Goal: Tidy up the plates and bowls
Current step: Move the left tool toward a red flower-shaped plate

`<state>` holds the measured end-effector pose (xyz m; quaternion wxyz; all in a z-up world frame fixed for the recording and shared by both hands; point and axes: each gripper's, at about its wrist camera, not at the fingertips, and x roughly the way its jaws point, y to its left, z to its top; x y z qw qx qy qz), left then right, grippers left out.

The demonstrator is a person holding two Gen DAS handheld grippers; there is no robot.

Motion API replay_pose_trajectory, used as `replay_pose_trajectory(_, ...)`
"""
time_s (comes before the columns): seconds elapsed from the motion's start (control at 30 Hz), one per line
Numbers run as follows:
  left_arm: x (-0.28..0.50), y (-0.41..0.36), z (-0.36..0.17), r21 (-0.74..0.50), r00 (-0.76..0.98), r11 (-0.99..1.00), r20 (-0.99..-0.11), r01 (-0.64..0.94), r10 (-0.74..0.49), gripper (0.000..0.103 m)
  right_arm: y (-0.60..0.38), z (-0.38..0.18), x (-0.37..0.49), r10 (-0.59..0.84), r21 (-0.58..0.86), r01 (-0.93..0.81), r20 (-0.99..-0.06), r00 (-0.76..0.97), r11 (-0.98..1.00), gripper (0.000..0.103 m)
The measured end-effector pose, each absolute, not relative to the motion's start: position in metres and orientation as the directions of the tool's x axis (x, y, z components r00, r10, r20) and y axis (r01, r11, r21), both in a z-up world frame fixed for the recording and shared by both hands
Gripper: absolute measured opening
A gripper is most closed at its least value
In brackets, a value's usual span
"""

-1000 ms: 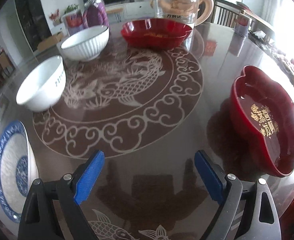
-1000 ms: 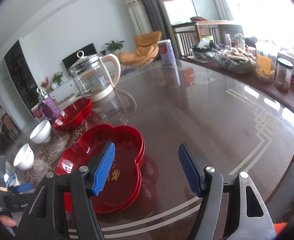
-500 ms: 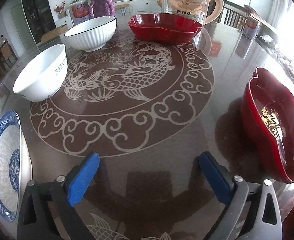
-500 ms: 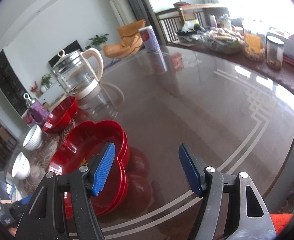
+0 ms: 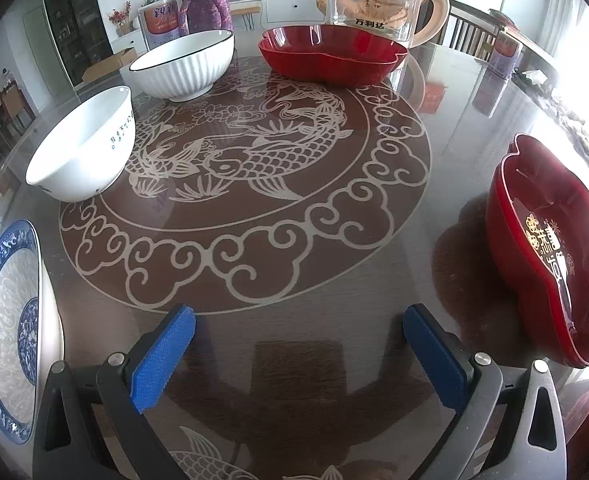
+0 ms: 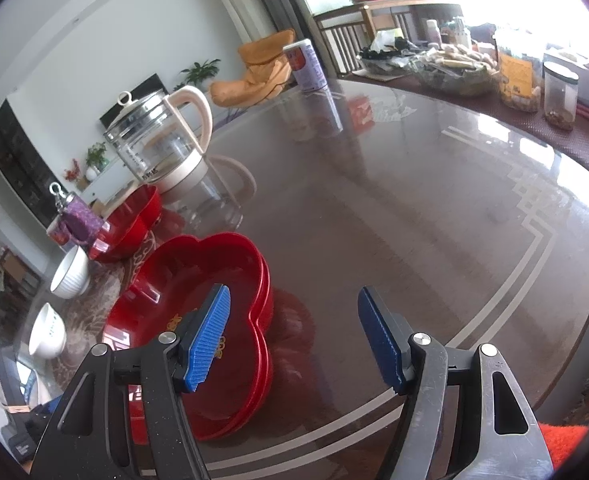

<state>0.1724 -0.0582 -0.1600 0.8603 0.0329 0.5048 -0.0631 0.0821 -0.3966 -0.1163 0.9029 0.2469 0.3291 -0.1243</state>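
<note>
Both grippers empty. Our left gripper (image 5: 298, 344) hangs over bare table (image 5: 334, 312), jaws spread wide, nothing between them. Our right gripper (image 6: 294, 336) is also open with nothing in it; its left pad sits over the near red flower-shaped dish (image 6: 198, 320) but isn't touching it, as far as we can tell.

Nothing looks stacked yet:
- blue-and-white plate (image 5: 6, 328) at the left edge
- plain white bowl (image 5: 82, 148) and ribbed white bowl (image 5: 182, 64) beyond it, apart from each other
- far red dish (image 5: 334, 54) just in front of the glass kettle (image 5: 378, 0)

Risks, our read:
- glass top is slick, so a one-sided push on a rim will likely skate the dish instead of gripping it
- red dishes have thin lobed rims (poor bite for flat pads), so one could tilt and drop
- reaching for the far red dish could clip the kettle
- ceramic on ceramic: set down off-centre and a bowl could chip or rock
</note>
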Motion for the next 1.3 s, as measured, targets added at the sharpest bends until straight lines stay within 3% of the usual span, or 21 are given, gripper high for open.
replay_pose_trajectory(0.5,0.184,-0.059,-0.158,-0.025,0.454,0.989,-0.886,0.145,-0.089,0.103,-0.398,-0.117,0.081,-0.057,0.375,0.390,-0.656,0.753,0.841,0.070)
replay_pose_trajectory(0.9,0.311,-0.055,-0.079,-0.196,0.563,0.981,-0.810,0.007,-0.166,0.103,-0.401,-0.120,0.084,-0.036,0.397,0.394,-0.665,0.746,0.829,0.070)
replay_pose_trajectory(1.07,0.378,-0.066,-0.097,-0.167,0.520,0.980,-0.849,-0.105,-0.089,0.103,-0.396,-0.121,0.087,-0.019,0.389,0.369,-0.666,0.745,0.844,0.070)
replay_pose_trajectory(1.3,0.404,-0.074,-0.145,-0.093,0.420,0.978,-0.908,-0.189,-0.005,0.103,-0.394,-0.119,0.091,0.005,0.381,0.333,-0.663,0.748,0.862,0.070)
